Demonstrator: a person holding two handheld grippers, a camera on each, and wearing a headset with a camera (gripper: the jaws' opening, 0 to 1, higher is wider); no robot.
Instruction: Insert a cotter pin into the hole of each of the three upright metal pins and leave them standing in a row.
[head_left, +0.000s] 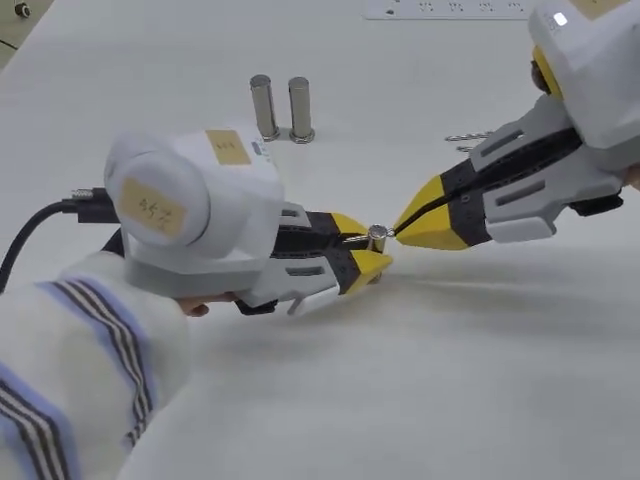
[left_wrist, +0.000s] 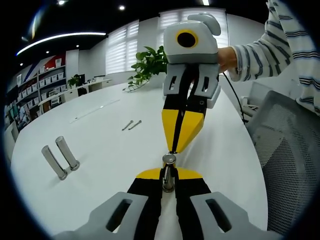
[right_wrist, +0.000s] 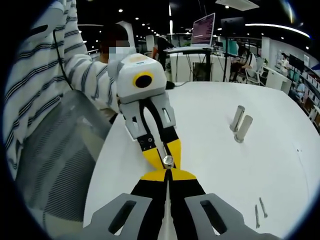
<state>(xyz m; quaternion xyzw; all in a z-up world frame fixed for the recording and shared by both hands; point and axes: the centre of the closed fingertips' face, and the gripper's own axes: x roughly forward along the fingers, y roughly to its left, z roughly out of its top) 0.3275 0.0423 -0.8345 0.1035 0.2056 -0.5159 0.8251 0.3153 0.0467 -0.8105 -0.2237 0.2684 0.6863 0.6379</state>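
My left gripper is shut on a short metal pin and holds it just above the table; in the left gripper view the pin stands between the yellow jaws. My right gripper comes in from the right with its jaws shut, the tips against the pin's head. A thin cotter pin shows as a sliver at the pin, pinched in the right jaws. In the right gripper view the right gripper meets the held pin. Two more metal pins stand upright side by side at the back.
Two loose cotter pins lie on the white table, to the right of the standing pins; the head view shows them near the right gripper's body. A power strip lies at the far edge. A mesh chair stands beside the table.
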